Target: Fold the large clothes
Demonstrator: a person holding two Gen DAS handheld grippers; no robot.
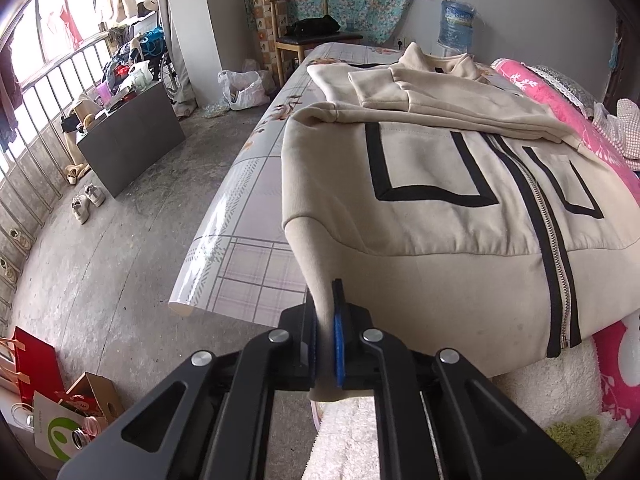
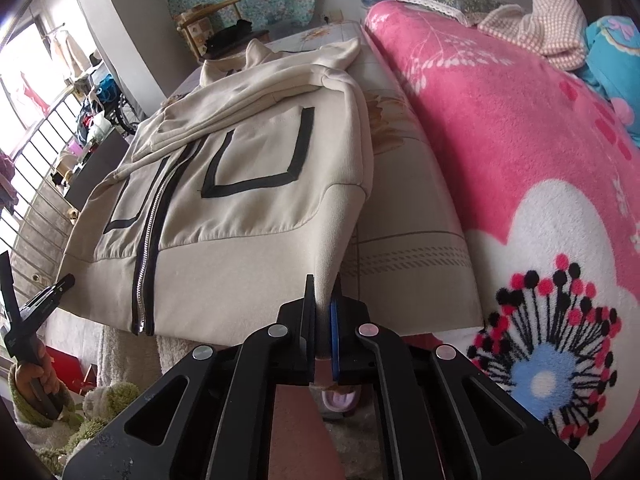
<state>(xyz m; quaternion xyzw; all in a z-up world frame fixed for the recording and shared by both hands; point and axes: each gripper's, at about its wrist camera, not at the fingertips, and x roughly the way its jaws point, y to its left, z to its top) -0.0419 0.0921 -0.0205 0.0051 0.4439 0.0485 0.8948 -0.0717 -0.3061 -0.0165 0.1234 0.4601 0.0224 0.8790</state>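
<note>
We see a cream zip-up jacket (image 1: 432,184) lying front-up on the bed (image 1: 256,200), which wears a glossy checked cover with flower prints. The jacket's black-edged zipper (image 1: 548,232) runs down its middle, with 2 black-outlined pockets on either side of it. Both sleeves (image 1: 420,92) are folded across the chest, toward the collar end of the jacket.

Our left gripper (image 1: 325,336) has its jaws pressed onto the hem corner of the jacket on the floor side — the ribbed fabric is drawn up into a peak between the blue pads. Our right gripper (image 2: 322,332) pinches the opposite hem corner the same way, on the side nearest the pink floral blanket (image 2: 520,160). In the right wrist view the left gripper also appears beyond the jacket's far hem corner, held in a hand in a green fuzzy sleeve.

The pink blanket lies along the jacket's right edge, separated from it by a strip of bed cover. Beyond the jacket's collar stand a wooden chair (image 1: 304,28) and a blue water bottle (image 1: 456,24) against the wall. On the floor to the left of the jacket sit a dark cabinet (image 1: 132,144), a pair of white shoes (image 1: 88,200) and a white plastic bag (image 1: 242,88).
</note>
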